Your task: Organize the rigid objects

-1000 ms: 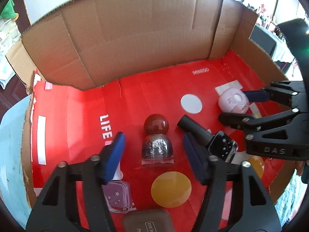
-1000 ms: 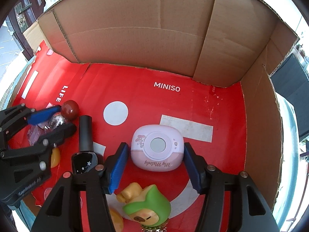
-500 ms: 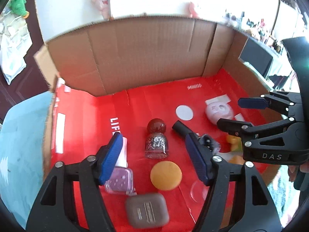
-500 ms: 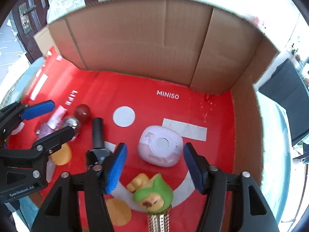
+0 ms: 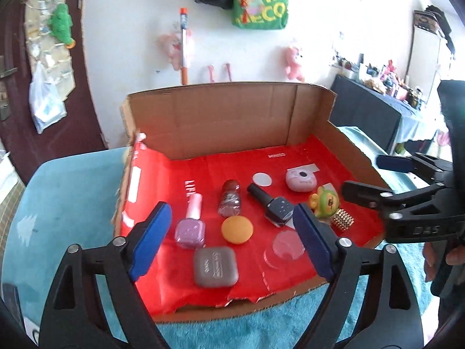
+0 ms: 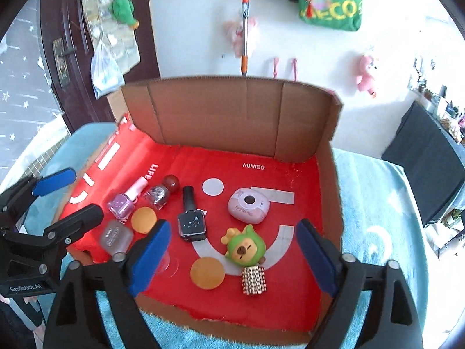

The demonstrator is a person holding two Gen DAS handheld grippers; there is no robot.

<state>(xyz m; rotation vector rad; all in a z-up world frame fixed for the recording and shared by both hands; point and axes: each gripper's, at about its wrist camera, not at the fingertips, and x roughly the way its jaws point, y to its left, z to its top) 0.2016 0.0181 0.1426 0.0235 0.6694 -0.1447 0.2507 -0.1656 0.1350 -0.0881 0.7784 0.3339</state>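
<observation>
Both jaws are opening, empty — the left hand-held gripper (image 5: 229, 240) above the orange disc (image 5: 237, 229), the right hand-held gripper (image 6: 232, 254) above the green figurine (image 6: 245, 247).

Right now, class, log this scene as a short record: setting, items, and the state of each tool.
Setting: cardboard box with red liner, on a teal cover
Nail polish bottles: pink, glitter, dark, all lying flat
Cases: grey, pink round
Toy: green figure near the front
Left tool: opening, nothing between its pads
Right tool: opening, nothing between its pads
</observation>
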